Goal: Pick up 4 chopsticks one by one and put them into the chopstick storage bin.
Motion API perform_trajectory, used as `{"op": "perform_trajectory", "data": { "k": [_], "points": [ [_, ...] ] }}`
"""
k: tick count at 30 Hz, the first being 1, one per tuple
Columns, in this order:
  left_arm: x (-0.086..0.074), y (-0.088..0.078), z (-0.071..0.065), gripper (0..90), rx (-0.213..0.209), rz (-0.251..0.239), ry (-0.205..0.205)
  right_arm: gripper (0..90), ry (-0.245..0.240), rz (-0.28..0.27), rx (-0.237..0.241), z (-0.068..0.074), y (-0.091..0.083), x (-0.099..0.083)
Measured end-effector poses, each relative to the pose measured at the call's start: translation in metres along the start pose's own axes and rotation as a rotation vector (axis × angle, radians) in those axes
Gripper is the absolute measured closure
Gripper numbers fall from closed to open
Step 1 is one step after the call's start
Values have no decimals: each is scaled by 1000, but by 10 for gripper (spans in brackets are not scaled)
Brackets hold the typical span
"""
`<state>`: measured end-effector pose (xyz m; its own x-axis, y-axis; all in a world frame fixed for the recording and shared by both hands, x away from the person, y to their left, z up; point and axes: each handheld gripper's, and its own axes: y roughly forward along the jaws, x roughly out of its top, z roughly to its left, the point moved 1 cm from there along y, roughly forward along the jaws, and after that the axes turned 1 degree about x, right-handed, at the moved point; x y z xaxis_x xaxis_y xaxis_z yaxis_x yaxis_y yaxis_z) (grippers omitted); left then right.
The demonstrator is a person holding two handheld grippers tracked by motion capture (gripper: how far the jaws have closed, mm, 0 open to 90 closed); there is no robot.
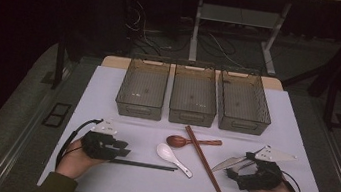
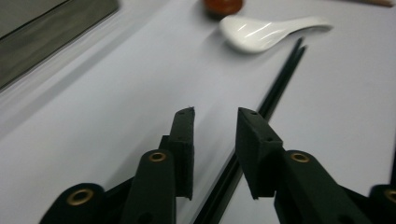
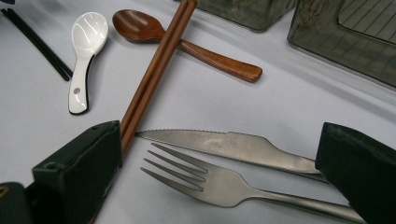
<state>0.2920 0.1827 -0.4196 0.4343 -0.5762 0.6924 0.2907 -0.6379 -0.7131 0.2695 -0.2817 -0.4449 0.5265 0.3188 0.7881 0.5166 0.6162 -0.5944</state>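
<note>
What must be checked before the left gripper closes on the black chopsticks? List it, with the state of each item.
1. Left gripper jaws apart: ok.
2. Black chopsticks lined up with the gap: ok, they run beneath it between the jaws.
3. Grip on the chopsticks: not ok, neither jaw presses on them yet.
4. White spoon free of the chopsticks' far tips: cannot tell, its handle lies right by them.
5. Right gripper out of the way: ok, it sits open at the far side, over the knife and fork.
6. Three bins ready to receive: ok, all look empty.
</note>
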Motion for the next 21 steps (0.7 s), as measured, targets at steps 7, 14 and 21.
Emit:
{"op": "perform_trajectory", "data": {
  "k": [7, 14, 21],
  "points": [
    [26, 29, -19, 584, -106, 4, 67, 5, 4, -2, 1, 0, 0, 0],
    [46, 56, -36, 615, -170, 28, 148, 5, 3, -1, 1, -1, 0, 0],
    [53, 77, -48, 682, -214, 77, 211, 5, 2, -2, 2, -1, 0, 0]
  ]
}}
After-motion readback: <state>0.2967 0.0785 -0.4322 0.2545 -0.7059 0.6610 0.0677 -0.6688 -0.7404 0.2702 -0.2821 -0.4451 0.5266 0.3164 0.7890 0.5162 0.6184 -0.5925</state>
